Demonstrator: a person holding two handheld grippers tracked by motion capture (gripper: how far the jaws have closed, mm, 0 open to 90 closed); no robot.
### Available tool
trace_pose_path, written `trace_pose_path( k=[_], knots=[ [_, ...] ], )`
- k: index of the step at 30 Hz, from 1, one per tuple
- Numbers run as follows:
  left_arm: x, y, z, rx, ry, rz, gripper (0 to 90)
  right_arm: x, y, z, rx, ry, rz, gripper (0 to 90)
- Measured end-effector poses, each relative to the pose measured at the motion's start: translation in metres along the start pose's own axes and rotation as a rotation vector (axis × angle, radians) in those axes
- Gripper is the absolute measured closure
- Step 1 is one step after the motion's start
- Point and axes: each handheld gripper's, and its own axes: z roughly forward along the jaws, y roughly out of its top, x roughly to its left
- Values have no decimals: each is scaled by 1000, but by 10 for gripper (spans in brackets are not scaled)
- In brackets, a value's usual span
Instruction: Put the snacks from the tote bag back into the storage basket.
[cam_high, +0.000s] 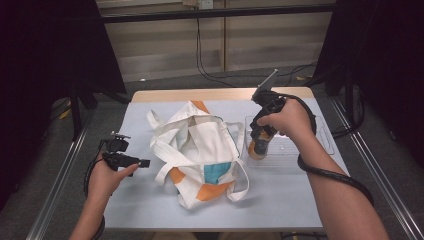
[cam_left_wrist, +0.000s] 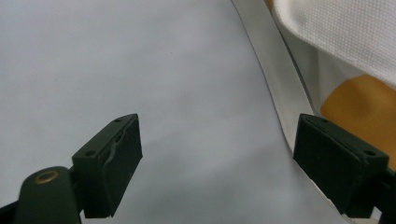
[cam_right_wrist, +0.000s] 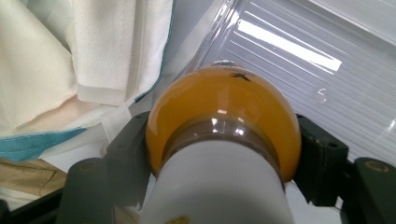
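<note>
Grasp step: right gripper (cam_high: 257, 142) is clamped on the orange bottle (cam_right_wrist: 224, 121), which stands between its jaws in the clear tray (cam_high: 320, 142). Left gripper (cam_left_wrist: 217, 163) has its jaws apart, nothing between them, tote bag (cam_high: 200, 150) just beside. Likely next: lift the bottle clear and carry it to the bag, whose mouth needs opening.

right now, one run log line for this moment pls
right gripper: shut on bottle, over clear tray | left gripper: open, nothing between jaws, beside bag | table: bag lies flat
</note>
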Motion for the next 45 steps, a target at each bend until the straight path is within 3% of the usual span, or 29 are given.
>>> trace_pose_path(
  k=[45],
  knots=[
    [-1,0,-2,-5,-11,5,150,1,2,17,18,-13,9,305]
  ],
)
